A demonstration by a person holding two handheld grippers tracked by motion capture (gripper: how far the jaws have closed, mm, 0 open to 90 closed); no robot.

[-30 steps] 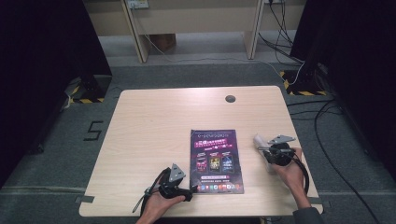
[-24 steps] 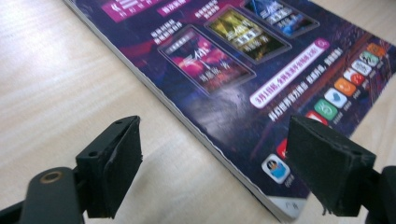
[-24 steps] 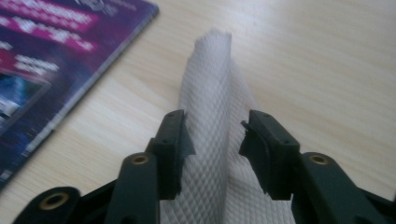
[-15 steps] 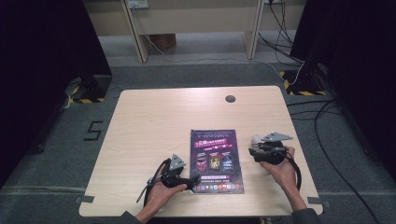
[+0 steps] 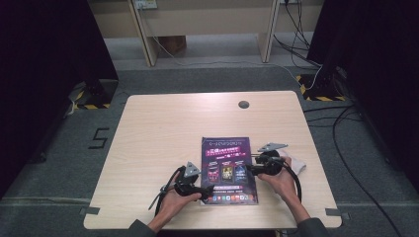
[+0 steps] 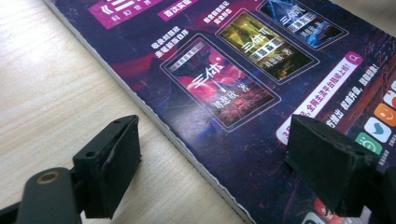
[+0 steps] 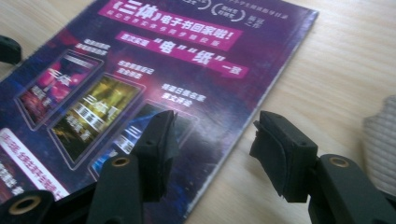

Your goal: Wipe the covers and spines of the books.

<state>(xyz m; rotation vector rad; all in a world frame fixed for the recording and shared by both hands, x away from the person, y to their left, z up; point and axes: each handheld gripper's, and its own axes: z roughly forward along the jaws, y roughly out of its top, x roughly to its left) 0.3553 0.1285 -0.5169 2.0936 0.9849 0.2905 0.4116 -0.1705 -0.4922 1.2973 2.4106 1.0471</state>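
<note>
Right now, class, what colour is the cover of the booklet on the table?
Mostly dark purple booklet, with pink banners; clearest in the left gripper view.

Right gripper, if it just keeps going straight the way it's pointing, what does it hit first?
Most likely the purple booklet: the right gripper has open jaws that straddle its right edge, low over the table. Depth is hard to judge, so it might meet that edge or the cover.

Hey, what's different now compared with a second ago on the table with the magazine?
The right gripper slid left from beside the magazine to its right edge, its jaws opening; they now straddle that edge without gripping. The left gripper edged right to the magazine's lower left edge, jaws open astride it. The magazine and the white cloth stayed put on the table.
</note>
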